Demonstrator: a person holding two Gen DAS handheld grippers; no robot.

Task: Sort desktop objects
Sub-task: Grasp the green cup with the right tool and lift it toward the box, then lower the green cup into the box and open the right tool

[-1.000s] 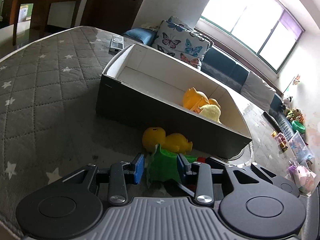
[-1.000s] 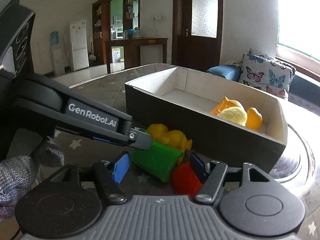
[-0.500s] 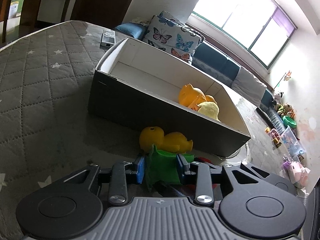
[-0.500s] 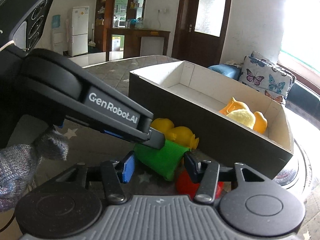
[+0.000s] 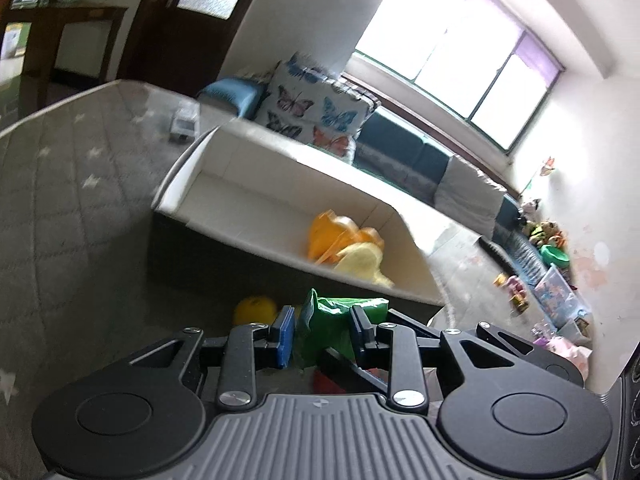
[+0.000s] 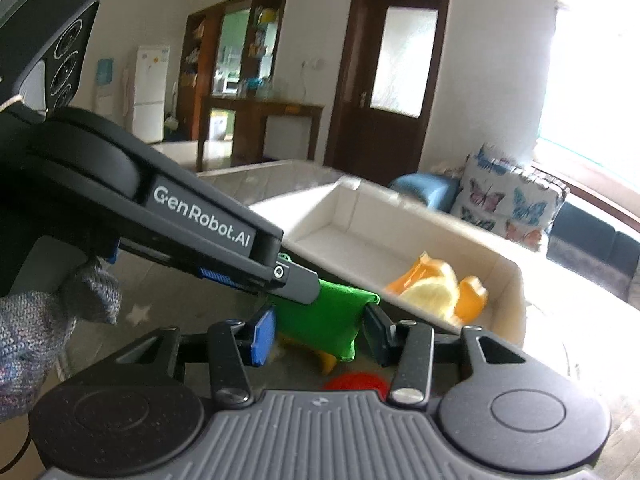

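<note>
My left gripper [image 5: 322,334] is shut on a green toy [image 5: 334,322] and holds it lifted near the front wall of the dark box with a white inside [image 5: 256,196]. The same green toy [image 6: 320,320] shows in the right wrist view, with the left gripper's finger across it. My right gripper [image 6: 320,338] is open just below and around the green toy. A yellow duck [image 5: 256,309] and a red toy [image 6: 356,383] lie on the mat below. Orange and pale yellow toys [image 5: 344,248] lie inside the box.
The grey quilted star mat [image 5: 60,208] covers the table. A small remote-like device [image 5: 184,124] lies beyond the box. A sofa with a butterfly cushion [image 5: 316,108] stands behind. Toys and a clear bin [image 5: 556,292] sit at the right.
The left gripper has risen with the green toy, lifting it off the mat toward the box rim. The right gripper has also risen; the duck and red toy stay below.
</note>
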